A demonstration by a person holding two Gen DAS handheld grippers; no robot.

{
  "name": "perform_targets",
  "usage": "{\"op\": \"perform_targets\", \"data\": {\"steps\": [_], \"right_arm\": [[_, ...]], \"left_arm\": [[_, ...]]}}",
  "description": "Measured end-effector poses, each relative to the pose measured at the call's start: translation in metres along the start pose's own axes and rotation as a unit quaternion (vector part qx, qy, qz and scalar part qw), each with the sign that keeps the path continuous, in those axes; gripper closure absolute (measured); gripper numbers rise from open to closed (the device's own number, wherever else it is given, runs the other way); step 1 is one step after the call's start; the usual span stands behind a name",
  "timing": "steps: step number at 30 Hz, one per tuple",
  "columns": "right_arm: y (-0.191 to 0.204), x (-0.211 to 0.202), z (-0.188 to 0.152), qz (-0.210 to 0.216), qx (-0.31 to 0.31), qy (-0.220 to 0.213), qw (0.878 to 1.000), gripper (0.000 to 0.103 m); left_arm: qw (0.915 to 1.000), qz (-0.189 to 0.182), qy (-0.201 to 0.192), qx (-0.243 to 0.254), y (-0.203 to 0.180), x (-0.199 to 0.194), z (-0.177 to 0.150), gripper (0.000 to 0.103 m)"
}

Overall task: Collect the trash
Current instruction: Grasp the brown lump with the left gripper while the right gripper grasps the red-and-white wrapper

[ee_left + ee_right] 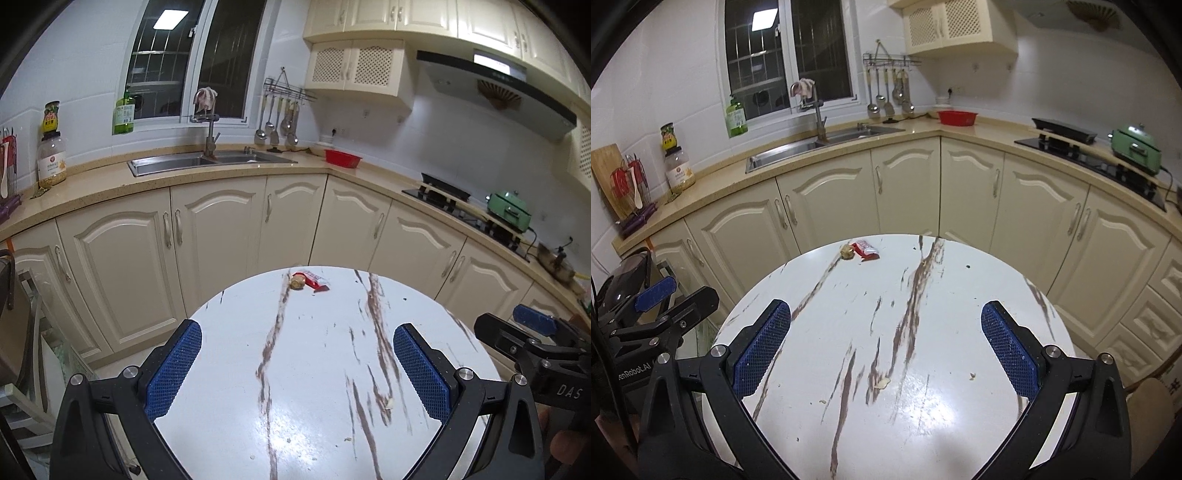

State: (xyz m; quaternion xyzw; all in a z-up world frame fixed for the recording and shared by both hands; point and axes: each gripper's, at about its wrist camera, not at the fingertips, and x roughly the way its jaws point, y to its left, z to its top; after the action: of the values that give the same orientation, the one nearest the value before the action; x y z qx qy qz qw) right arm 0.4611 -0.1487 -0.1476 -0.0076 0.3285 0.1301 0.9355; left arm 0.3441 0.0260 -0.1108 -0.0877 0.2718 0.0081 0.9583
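A red snack wrapper (314,281) (864,249) lies at the far edge of the round white marble-look table (314,369) (923,350), with a brownish food scrap (297,283) (846,252) touching its left end. Small crumbs (388,403) (882,384) dot the near part of the tabletop. My left gripper (297,343) hovers open over the near table, nothing between its blue pads. My right gripper (886,325) is likewise open and empty. Each gripper shows at the other view's side edge.
Cream cabinets wrap around behind the table under a beige counter (110,181) with a steel sink (207,160) (812,147), a red basin (342,157) (957,117), a hob (1089,155) and a green appliance (509,210) (1137,147). A chair and rack (22,332) stand at left.
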Motion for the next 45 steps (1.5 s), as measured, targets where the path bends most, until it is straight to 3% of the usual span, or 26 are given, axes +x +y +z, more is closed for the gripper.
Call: {"op": "perform_targets", "data": {"steps": [8,14,18,29,33,37,39,45], "right_arm": [[-0.003,0.080,0.028,0.005,-0.021,0.042,0.999,0.000],[-0.015,0.183,0.055,0.010,-0.042,0.103,0.994,0.000],[-0.021,0.239,0.058,0.021,-0.047,0.144,0.988,0.008],[-0.052,0.276,0.062,0.021,-0.024,0.158,0.987,0.008],[-0.053,0.283,0.065,0.031,-0.024,0.158,0.987,0.009],[-0.047,0.293,0.067,0.043,-0.027,0.163,0.985,0.009],[-0.044,0.299,0.067,0.047,-0.029,0.166,0.985,0.009],[-0.032,0.316,0.067,0.063,-0.031,0.172,0.983,0.009]], "left_arm": [[0.9980,0.017,0.060,0.014,0.000,0.118,0.059,0.001],[0.9915,0.036,0.119,0.038,0.010,0.233,0.102,0.002],[0.9868,0.031,0.153,0.041,0.010,0.306,0.125,0.004],[0.9816,0.018,0.183,0.049,-0.001,0.443,0.163,0.005],[0.9785,0.023,0.197,0.056,-0.004,0.477,0.164,0.022],[0.9811,0.019,0.184,0.058,-0.006,0.494,0.168,0.030],[0.9823,0.008,0.179,0.056,-0.006,0.494,0.165,0.048],[0.9842,-0.010,0.166,0.061,-0.006,0.489,0.147,0.081]]}}
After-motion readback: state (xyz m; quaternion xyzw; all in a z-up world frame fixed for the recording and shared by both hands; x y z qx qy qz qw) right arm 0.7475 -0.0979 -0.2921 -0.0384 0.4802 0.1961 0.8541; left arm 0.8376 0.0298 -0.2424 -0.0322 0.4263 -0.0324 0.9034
